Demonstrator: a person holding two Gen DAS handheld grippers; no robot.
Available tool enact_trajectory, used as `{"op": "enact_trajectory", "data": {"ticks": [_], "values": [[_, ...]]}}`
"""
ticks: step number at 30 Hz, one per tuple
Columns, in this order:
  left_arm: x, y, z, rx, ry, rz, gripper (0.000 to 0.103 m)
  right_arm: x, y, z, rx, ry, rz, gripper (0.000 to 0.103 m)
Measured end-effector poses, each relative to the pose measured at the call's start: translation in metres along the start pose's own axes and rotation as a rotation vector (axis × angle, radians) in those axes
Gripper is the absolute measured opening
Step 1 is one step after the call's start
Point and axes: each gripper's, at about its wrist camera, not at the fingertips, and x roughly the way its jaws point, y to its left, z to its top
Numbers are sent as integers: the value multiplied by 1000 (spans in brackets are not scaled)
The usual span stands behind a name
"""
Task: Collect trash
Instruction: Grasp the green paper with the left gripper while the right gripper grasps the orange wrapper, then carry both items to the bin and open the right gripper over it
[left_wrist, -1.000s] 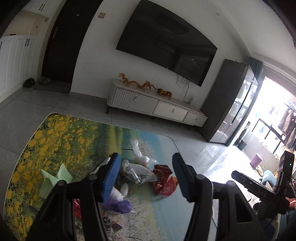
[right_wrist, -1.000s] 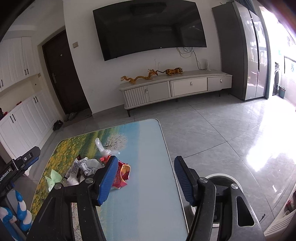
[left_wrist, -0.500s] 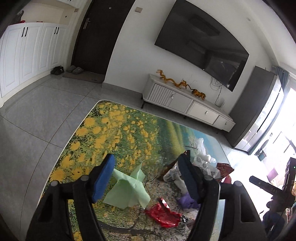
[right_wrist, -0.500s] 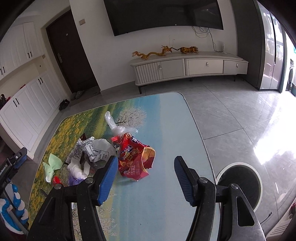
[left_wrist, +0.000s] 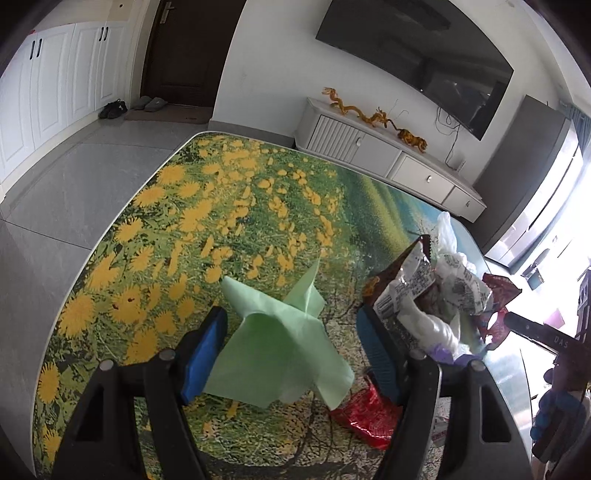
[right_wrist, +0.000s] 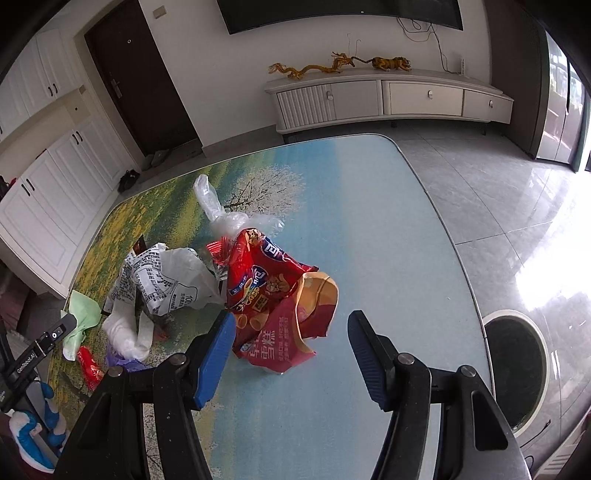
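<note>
Fingers (left_wrist: 207, 350) astride green paper (left_wrist: 280, 350) (wrappers (left_wrist: 432, 295) beside)

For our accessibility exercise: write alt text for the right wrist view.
An open two-finger tool hovers over a crumpled red snack bag on a landscape-print table. More wrappers and a clear plastic bag lie left; a round bin stands on the floor right.

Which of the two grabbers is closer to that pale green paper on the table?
Left. The left gripper hangs right over the green paper, which shows between its open fingers. The right gripper is over the red snack bag, across the trash pile from the paper.
</note>
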Motion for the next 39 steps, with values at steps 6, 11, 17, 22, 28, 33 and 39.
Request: {"op": "enact_trajectory", "data": {"ticks": [6, 11, 17, 22, 28, 33, 39], "values": [[4, 3, -1, -20, 6, -23, 60, 13, -7, -1, 21, 25, 27, 50], [2, 4, -2, -27, 3, -39, 42, 14, -12, -2, 33, 29, 52, 40], [-8, 2, -3, -34, -19, -42, 35, 1, -16, -10, 39, 17, 71, 38], [-31, -5, 0, -23, -62, -41, 35, -21, -20, -13, 45, -20, 83, 37], [-66, -25, 5, 13, -126, -50, 35, -55, -18, -15, 39, -87, 107, 37], [-94, -51, 5, 55, -171, -79, 35, -91, -15, -16, 16, -156, 112, 37], [-120, -98, 9, 125, -208, -136, 35, -134, -19, -18, 17, -250, 111, 37]]}}
